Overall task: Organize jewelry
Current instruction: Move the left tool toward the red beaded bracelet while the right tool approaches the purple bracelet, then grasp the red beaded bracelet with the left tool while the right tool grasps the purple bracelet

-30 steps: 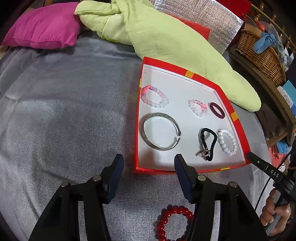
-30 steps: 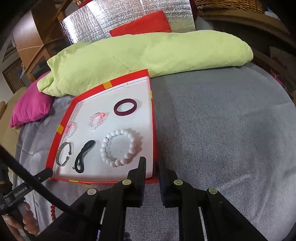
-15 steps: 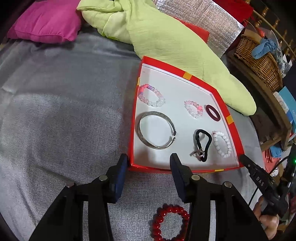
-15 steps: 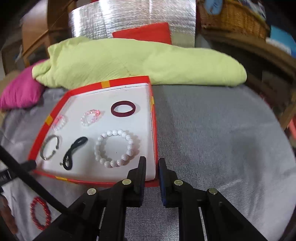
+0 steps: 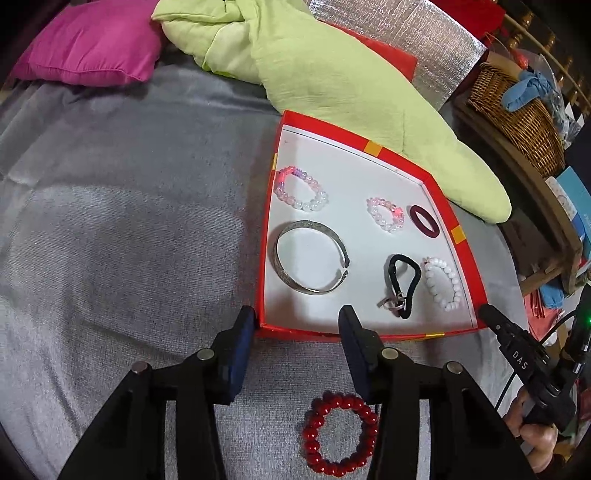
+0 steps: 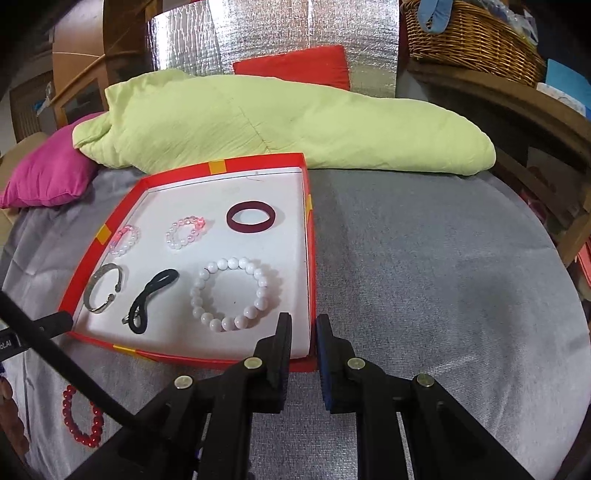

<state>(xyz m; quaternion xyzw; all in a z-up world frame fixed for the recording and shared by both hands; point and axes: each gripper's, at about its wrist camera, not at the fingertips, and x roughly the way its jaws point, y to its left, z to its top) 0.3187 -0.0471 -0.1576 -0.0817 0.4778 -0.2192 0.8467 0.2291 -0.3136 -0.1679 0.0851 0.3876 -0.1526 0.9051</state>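
A red tray [image 5: 458, 236] [image 6: 107, 232] with a white floor lies on the grey bed cover. In it lie a silver bangle [image 5: 310, 258] [image 6: 101, 288], two pink bead bracelets [image 5: 299, 188] [image 5: 386, 214], a maroon ring [image 5: 424, 221] [image 6: 251, 218], a black hair tie [image 5: 402, 284] [image 6: 151, 295] and a white bead bracelet [image 5: 441, 282] [image 6: 229, 293]. A red bead bracelet [image 5: 340, 432] [image 6: 83, 421] lies on the cover outside the tray, in front of it. My left gripper [image 5: 297, 321] is open and empty at the tray's near left corner. My right gripper [image 6: 303, 326] is nearly shut with a narrow gap, empty, at the tray's near right corner.
A lime green quilt [image 5: 332, 74] [image 6: 277, 122] lies behind the tray. A magenta pillow [image 5: 92, 44] [image 6: 48, 177] is at the far left. A wicker basket [image 5: 517, 107] [image 6: 469, 33] stands on a wooden shelf to the right.
My left gripper has drawn back and up a little, so the red bead bracelet shows more fully beneath it. My right gripper has shifted slightly and stays nearly shut.
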